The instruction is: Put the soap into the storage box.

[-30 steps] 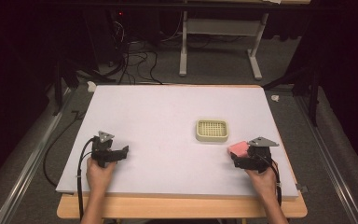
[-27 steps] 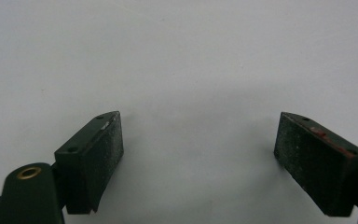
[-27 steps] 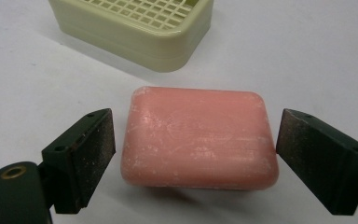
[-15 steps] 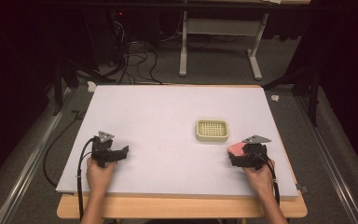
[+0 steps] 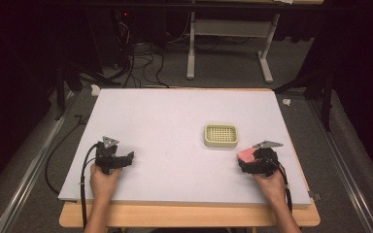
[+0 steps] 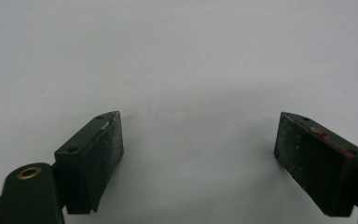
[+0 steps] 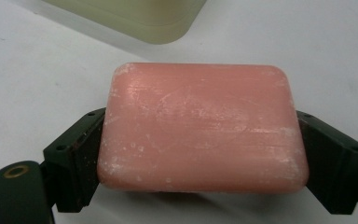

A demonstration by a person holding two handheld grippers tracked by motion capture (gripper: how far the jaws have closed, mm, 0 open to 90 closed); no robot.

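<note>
Compared with a second ago, the right claw (image 5: 246, 160) is sitting a little lower and nearer the person, carrying the pink soap bar (image 5: 246, 155) with it; the left claw (image 5: 121, 160) is staying put. In the right gripper view the bar (image 7: 200, 128) is lying flat between the two black jaws, which are clenching it across its short ends, and the tabletop (image 7: 37, 88) is showing beneath. The cream soap dish (image 5: 221, 135), with its perforated floor, is standing just beyond the bar, apart from it, near the tabletop's (image 5: 165, 116) right side. The left claw (image 6: 200, 154) is resting released over bare white surface, jaws spread wide and gripping nothing.

The bar is looking stiff, moderately light and dry, with a chalky bloom; its rounded corners and waxy faces are probably making it slippery, so squeezing the flat ends squarely, as now, seems the safest hold. A hard pinch could dent it.
</note>
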